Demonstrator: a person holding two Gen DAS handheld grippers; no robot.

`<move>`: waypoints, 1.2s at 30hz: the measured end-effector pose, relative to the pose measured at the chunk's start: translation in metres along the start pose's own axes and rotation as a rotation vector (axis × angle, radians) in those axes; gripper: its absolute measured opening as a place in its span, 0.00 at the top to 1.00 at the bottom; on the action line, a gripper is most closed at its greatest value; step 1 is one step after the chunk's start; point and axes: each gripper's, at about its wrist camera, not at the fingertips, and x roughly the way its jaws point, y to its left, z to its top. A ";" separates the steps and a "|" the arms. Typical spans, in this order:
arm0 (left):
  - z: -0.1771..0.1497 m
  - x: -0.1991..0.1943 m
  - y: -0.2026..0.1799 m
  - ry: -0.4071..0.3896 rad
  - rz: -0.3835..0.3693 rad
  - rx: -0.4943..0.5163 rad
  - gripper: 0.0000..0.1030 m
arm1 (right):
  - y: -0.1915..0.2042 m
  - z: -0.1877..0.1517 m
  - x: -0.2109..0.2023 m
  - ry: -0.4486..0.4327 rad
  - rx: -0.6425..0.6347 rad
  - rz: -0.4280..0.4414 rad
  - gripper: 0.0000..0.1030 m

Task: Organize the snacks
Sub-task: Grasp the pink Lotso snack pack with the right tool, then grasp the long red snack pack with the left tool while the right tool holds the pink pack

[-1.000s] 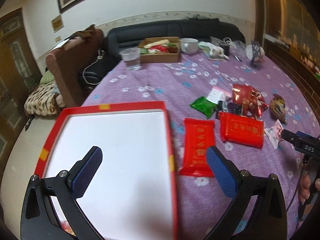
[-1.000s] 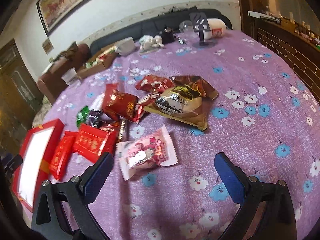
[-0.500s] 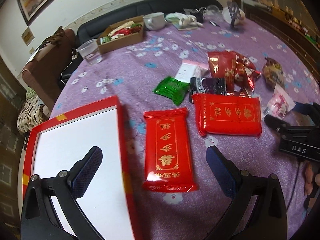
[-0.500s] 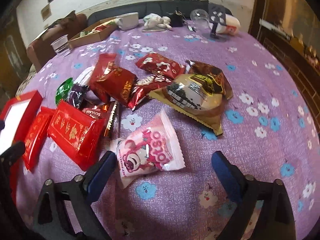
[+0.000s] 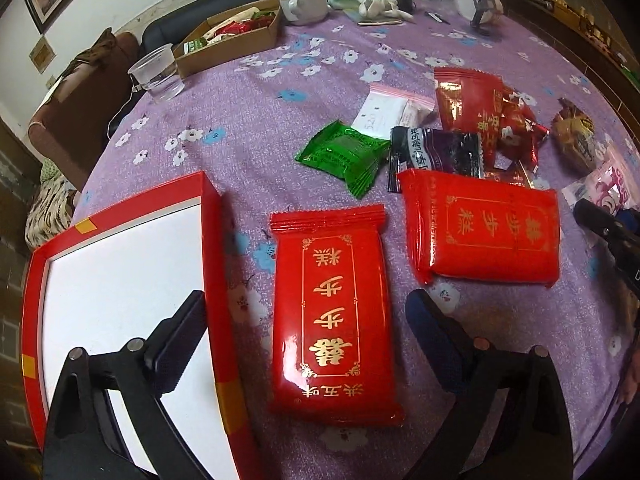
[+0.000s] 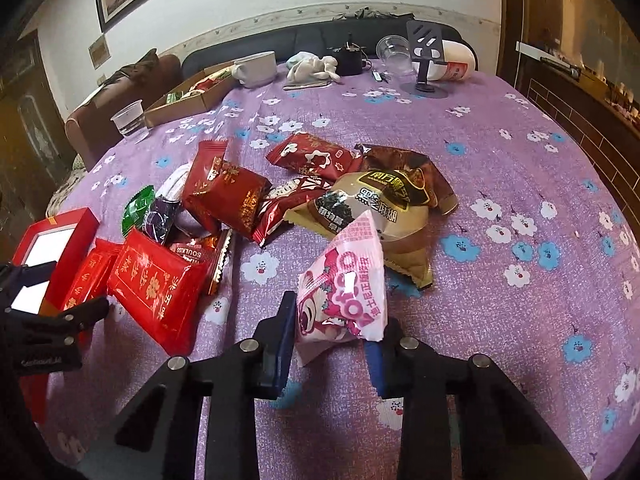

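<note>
Right wrist, pink packet (image 6: 344, 292) seemingly pinched in right claw (image 6: 332, 344)

Dim indoor light, wrapper glare, fisheye vignetting

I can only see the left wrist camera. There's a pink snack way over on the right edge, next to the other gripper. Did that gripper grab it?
Observer: Yes. The right gripper has just been closing, and its pads now pinch the lower end of the pink packet.
Operator: Is the snack lying flat?
Observer: No. It stands tilted between the fingers, with its top corner in front of the beige packet.
Operator: Does my gripper show on that camera?
Observer: Yes. The left gripper is at the left edge, with one finger in front of the long red packet and the other in front of the red tray.
</note>
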 end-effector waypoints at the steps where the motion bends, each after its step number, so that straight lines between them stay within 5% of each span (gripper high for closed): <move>1: 0.000 0.000 0.000 -0.001 0.000 0.001 0.05 | -0.001 0.000 0.000 -0.001 0.005 0.006 0.69; 6: -0.003 -0.006 -0.006 -0.011 0.022 0.015 0.16 | -0.011 0.002 0.000 0.002 0.060 0.058 0.69; 11: -0.007 -0.015 -0.014 -0.015 -0.004 0.063 0.16 | -0.018 0.003 0.001 0.007 0.096 0.090 0.70; 15: -0.007 -0.008 -0.009 -0.049 0.115 0.130 0.09 | -0.019 0.003 0.001 0.010 0.106 0.101 0.70; 21: -0.002 0.004 0.029 -0.005 0.036 0.002 0.04 | -0.022 0.003 0.001 0.013 0.117 0.111 0.70; 31: 0.003 -0.027 -0.002 -0.063 -0.010 0.076 0.04 | -0.027 0.004 0.002 0.028 0.144 0.141 0.68; 36: 0.004 -0.010 0.006 -0.008 -0.066 0.035 0.05 | -0.029 0.004 0.001 0.032 0.150 0.147 0.68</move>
